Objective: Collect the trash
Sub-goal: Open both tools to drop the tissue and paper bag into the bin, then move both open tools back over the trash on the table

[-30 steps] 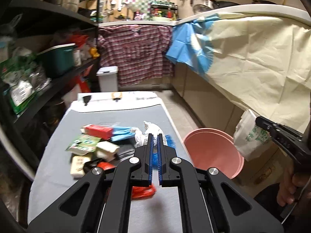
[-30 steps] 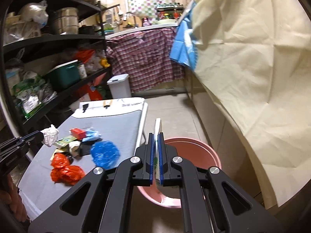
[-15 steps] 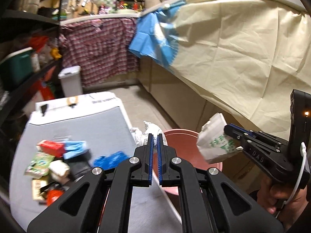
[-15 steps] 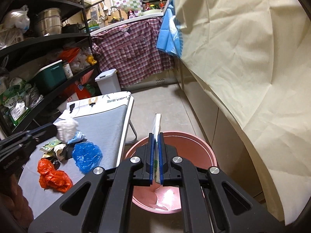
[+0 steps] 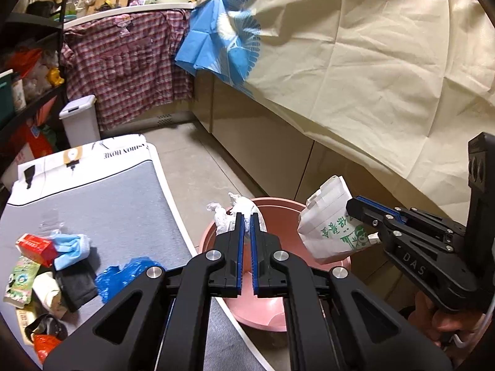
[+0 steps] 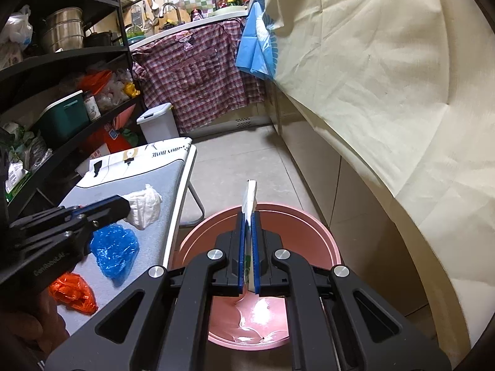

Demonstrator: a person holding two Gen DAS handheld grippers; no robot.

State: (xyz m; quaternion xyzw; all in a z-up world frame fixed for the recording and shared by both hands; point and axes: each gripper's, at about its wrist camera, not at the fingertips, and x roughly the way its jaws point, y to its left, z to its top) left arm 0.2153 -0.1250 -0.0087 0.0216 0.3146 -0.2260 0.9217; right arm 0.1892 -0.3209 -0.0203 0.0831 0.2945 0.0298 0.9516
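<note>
A: Two loads are in transit at once. Largest first: the bench [image 5: 102, 204], with a loose pile of wrappers [image 5: 46, 266] and a blue plastic bag [image 6: 114, 247] left on it. Next, the pink basin [image 6: 309, 228] on the floor just beside it.

B: And the carried items?

A: The right tool [image 6: 248, 216] is pinching a flat paper bag [image 5: 331, 232] with green print, held over the basin. The left tool [image 5: 246, 216] is clamped on a crumpled white tissue [image 5: 241, 213], near the basin's rim on the bench side.

B: Step in hand?

A: Depositing, by my reading. The next move calls for parting the right jaws so the bag drops inside, then bringing the tissue fully above the basin before release.
</note>
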